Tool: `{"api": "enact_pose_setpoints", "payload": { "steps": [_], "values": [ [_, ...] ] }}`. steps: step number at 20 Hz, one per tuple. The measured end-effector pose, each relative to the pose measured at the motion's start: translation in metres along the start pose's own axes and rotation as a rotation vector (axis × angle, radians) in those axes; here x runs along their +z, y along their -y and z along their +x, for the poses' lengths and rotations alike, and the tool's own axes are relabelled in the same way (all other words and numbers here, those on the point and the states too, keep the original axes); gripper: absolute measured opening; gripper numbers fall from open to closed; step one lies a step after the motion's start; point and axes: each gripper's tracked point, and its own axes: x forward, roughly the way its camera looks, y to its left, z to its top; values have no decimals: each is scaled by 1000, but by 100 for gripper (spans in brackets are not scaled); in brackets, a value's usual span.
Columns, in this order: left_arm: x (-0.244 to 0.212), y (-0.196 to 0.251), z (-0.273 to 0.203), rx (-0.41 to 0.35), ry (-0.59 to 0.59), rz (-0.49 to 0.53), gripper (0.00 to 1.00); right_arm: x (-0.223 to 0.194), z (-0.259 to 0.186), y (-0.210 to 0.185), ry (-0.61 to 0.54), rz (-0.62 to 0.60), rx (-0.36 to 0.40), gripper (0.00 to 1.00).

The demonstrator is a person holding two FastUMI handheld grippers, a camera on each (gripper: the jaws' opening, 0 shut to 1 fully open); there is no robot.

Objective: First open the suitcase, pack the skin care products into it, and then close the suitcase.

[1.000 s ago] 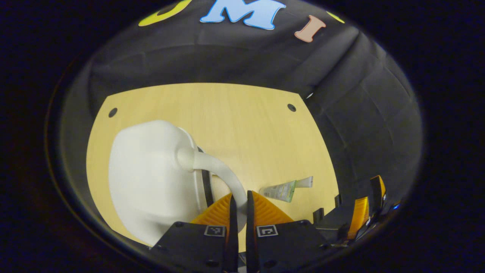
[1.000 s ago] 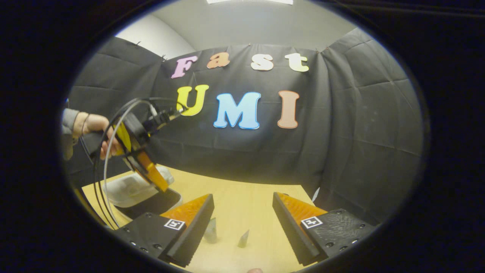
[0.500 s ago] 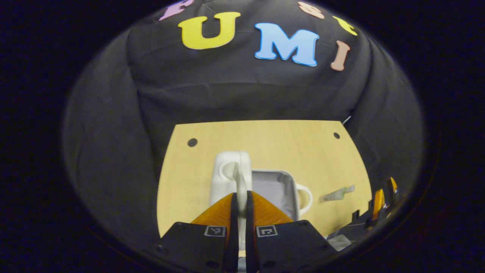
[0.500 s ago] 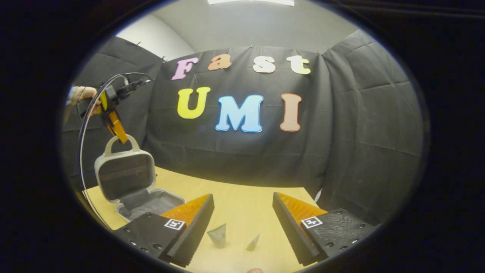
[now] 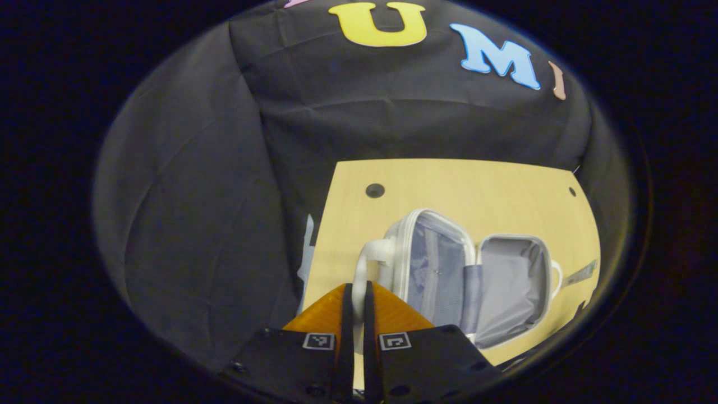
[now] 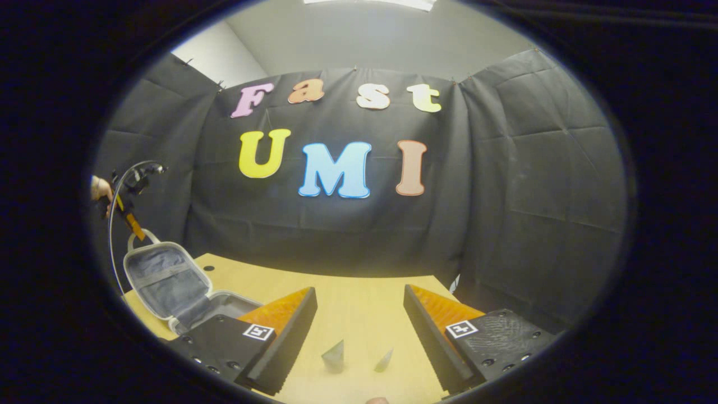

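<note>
While your left claw (image 5: pixel 354 292) pinches the suitcase handle (image 5: pixel 367 264), here is how things lie.
Left claw: both fingers pressed on the white handle of the lid; in the right gripper view you see it (image 6: pixel 134 227) far left, with your hand (image 6: pixel 101 189) behind it.
Right claw (image 6: pixel 359 317): fingers spread wide, holding nothing, above the tabletop (image 6: pixel 359 292).
Suitcase (image 5: pixel 477 280): one, white, lying open, its two grey-lined halves side by side; the lid (image 6: pixel 162 278) tilts back.
Skin care tubes: two, one (image 6: pixel 335 354) beside the other (image 6: pixel 384 362), on the tabletop between your right claw's fingers, apart from the suitcase.
In the way: your right claw's left finger (image 6: pixel 280 331) covers part of the lower half.
</note>
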Motion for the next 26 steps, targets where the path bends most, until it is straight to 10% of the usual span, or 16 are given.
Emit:
{"api": "enact_pose_setpoints", "payload": {
  "steps": [7, 18, 22, 26],
  "values": [
    [-65, -42, 111, -20, -102, -87, 15, -2, -8, -1, -53, -11, -52, 94],
    [-70, -49, 113, -39, -2, -178, 28, 5, -6, -11, -35, -18, -47, 94],
    [-35, -40, 81, -14, 150, -173, 87, 3, -9, -7, -27, -8, -42, 95],
    [12, -12, 30, -11, 363, -180, 88, 2, -10, 9, -15, -5, -56, 95]
  ]
}}
